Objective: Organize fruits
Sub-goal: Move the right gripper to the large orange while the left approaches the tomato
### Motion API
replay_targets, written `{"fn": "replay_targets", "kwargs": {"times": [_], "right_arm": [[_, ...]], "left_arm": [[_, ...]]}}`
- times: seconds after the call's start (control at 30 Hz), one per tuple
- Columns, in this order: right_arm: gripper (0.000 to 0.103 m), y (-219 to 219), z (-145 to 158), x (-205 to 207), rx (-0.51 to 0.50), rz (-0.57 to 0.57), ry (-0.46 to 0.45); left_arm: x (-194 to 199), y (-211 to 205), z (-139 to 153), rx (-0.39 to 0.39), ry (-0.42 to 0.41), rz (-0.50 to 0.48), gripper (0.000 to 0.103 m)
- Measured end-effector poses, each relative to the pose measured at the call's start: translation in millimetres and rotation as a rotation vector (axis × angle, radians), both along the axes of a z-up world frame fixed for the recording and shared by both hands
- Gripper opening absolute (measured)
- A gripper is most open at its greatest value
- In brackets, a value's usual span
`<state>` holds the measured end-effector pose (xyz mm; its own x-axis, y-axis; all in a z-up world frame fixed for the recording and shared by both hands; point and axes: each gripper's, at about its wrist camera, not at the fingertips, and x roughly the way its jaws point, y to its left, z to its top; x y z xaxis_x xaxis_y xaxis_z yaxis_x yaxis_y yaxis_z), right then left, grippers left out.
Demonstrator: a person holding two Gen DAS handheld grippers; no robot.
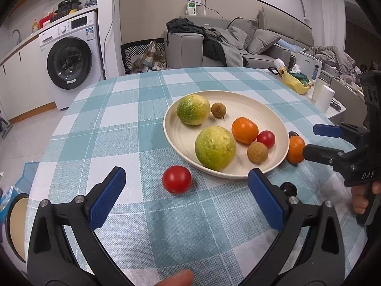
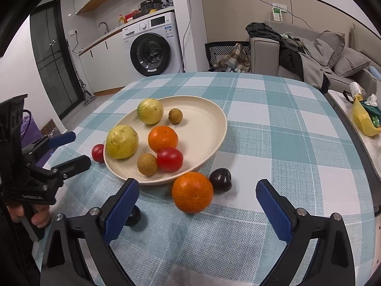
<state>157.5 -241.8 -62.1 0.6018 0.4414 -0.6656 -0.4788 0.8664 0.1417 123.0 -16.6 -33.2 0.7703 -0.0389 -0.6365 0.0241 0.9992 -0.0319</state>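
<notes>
A cream plate on the checked tablecloth holds two yellow-green fruits, an orange, a red tomato and two brown longans. A loose red tomato lies on the cloth just ahead of my open, empty left gripper. A loose orange and a dark plum lie by the plate's near rim, between the fingers of my open, empty right gripper. Another dark fruit sits by its left finger.
A side table on the right carries a yellow bag and white cups. A washing machine and a grey sofa stand beyond the table. A round stool sits low on the left.
</notes>
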Motion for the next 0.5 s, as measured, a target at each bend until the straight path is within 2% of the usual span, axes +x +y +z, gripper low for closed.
{"fn": "replay_targets", "kwargs": {"times": [0.1, 0.2, 0.5], "right_arm": [[0.08, 2.9, -2.5, 0.6, -0.001, 0.018, 0.027], [0.075, 6.6, -6.7, 0.4, -0.009, 0.036, 0.048], [0.07, 11.3, -13.7, 0.1, -0.011, 0.062, 0.077]], "left_arm": [[2.5, 2.5, -2.2, -0.014, 0.016, 0.007, 0.102], [5.8, 6.5, -5.3, -0.03, 0.035, 0.018, 0.102], [11.2, 11.9, -10.4, -0.047, 0.059, 0.032, 0.102]]}}
